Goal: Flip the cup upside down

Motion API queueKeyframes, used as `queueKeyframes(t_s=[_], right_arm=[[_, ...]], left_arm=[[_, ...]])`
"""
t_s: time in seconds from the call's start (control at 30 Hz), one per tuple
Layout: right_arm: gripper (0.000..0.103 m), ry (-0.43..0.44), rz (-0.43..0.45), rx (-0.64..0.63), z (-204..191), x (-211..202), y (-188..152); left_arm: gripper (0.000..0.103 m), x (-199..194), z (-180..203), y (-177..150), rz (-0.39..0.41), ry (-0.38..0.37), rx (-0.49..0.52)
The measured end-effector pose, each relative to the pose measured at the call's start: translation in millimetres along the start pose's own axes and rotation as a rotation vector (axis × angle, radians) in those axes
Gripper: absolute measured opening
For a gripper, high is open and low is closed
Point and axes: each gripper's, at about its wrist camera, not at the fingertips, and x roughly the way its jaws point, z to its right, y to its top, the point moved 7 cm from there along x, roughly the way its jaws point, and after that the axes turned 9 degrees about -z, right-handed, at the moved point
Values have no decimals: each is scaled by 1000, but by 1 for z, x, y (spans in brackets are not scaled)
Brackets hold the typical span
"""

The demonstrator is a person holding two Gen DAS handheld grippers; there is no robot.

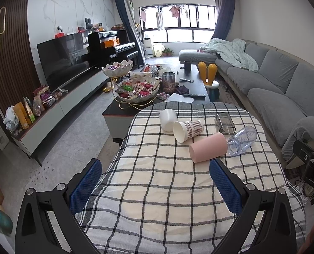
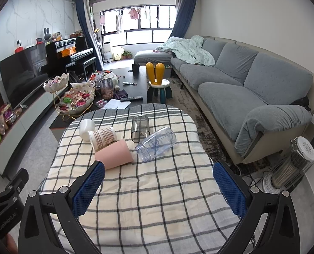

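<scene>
Left gripper (image 1: 156, 182) stands wide and empty, back from the cups on the checked cloth (image 1: 157, 201). Pink cup (image 1: 207, 147) lies on its side ahead, axis crosswise, just off the left pad of the equally wide, empty right gripper (image 2: 159, 187), judged nearer.

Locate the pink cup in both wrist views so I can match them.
Left wrist: pink cup lies on its side right of centre, just beyond the left gripper's right fingertip.
Right wrist: pink cup lies left of centre, just beyond the right gripper's left fingertip.
Shared landmark: the clear bottle lies to its right.
</scene>
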Motion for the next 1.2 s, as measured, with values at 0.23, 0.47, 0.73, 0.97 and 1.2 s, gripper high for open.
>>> queueKeyframes(t_s=[0.23,0.47,0.73,0.97,1.2], right_arm=[[103,0,1,0,0,0,0],[103,1,-1,0,-1,0,0],[103,1,0,1,-1,1,0],[103,2,-1,0,-2,1,1],[103,3,-6,-5,-5,3,7]], left_arm=[[103,-2,-1,1,-1,0,-1],[103,-2,-1,1,-1,1,-1],[103,-1,-1,1,-2,1,-1],[103,-2,0,0,-2,-1,-1],[103,3,8,-8,-11,0,-2]])
